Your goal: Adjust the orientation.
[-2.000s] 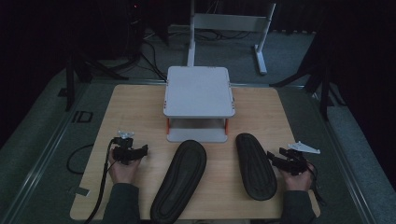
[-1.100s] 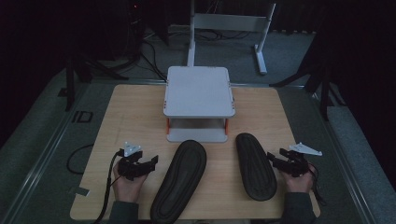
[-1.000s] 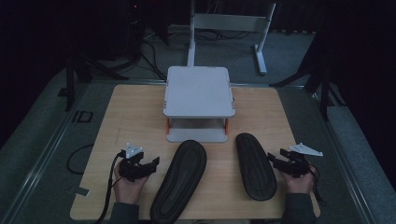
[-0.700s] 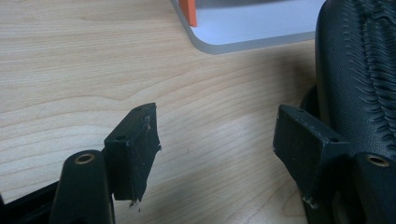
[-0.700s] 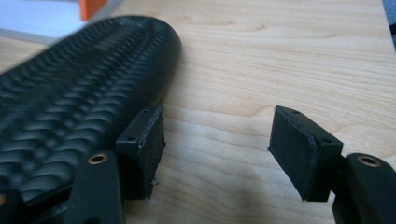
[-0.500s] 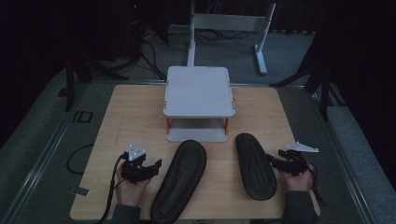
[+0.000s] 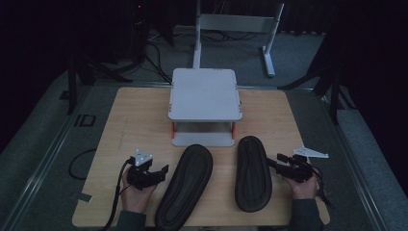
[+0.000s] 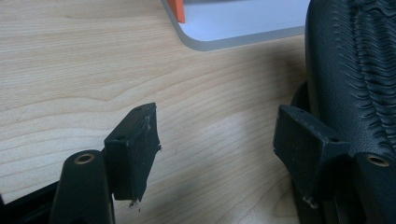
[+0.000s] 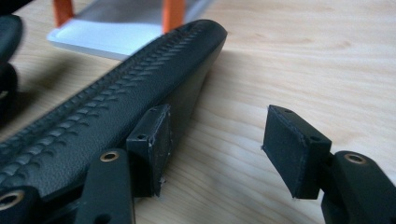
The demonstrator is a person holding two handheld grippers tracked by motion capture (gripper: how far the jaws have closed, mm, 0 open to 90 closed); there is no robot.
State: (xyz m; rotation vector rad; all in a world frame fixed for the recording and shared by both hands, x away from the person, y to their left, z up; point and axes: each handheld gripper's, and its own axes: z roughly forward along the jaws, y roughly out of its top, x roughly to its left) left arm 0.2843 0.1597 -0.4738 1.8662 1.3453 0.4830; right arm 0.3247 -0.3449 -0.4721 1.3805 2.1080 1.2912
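Our right hand-held gripper (image 9: pixel 215 149), empty, has just been closing beside the right slipper (image 7: pixel 253 173); the left hand-held gripper (image 8: pixel 219 154) gapes, so neither slipper is grasped yet.

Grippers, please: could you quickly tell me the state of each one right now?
Left gripper: open, holding nothing, beside the left slipper.
Right gripper: open, jaws just been closing, nothing between them, beside the right slipper.

Two soles (image 7: pixel 185 185) (image 7: pixel 252 172) lie side by side before the stand (image 7: pixel 205 94)
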